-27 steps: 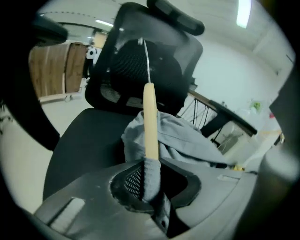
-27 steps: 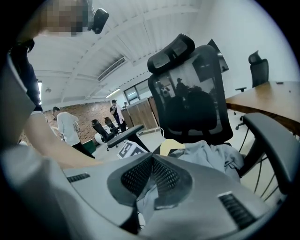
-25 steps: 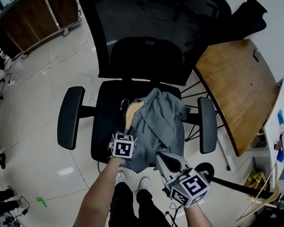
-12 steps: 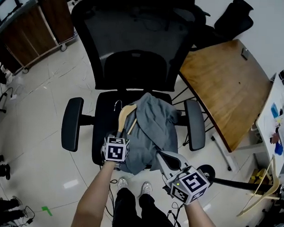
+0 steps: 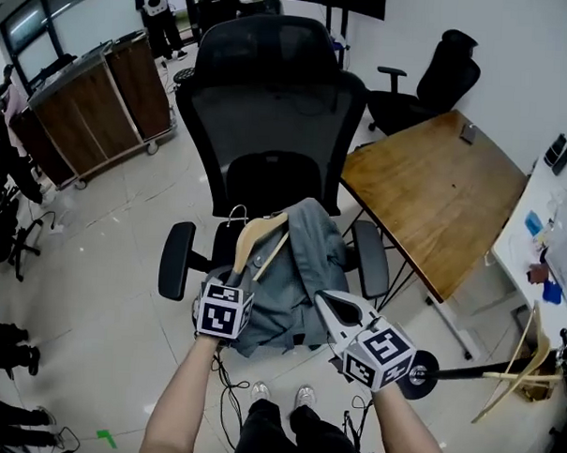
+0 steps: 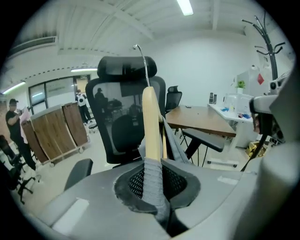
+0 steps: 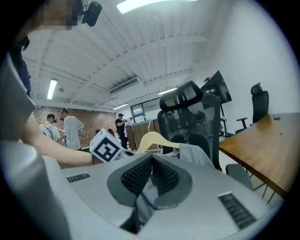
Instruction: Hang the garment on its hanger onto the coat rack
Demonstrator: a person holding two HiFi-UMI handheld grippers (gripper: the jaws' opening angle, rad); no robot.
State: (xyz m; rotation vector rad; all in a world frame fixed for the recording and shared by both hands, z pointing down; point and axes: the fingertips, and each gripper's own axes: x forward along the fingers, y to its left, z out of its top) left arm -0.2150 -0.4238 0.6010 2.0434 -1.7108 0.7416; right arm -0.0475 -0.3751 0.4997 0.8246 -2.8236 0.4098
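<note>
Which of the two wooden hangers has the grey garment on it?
The hanger clamped in the left gripper before the black chair; the grey garment drapes it. The other hanger, far right, is bare.

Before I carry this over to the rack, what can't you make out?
- Coat rack: left gripper view only, just its top prongs; the rest runs off the right edge.
- Hanger: head view, its far arm lies under the garment.
- Right tongs: right gripper view, their own body hides how much of the garment they pinch.
</note>
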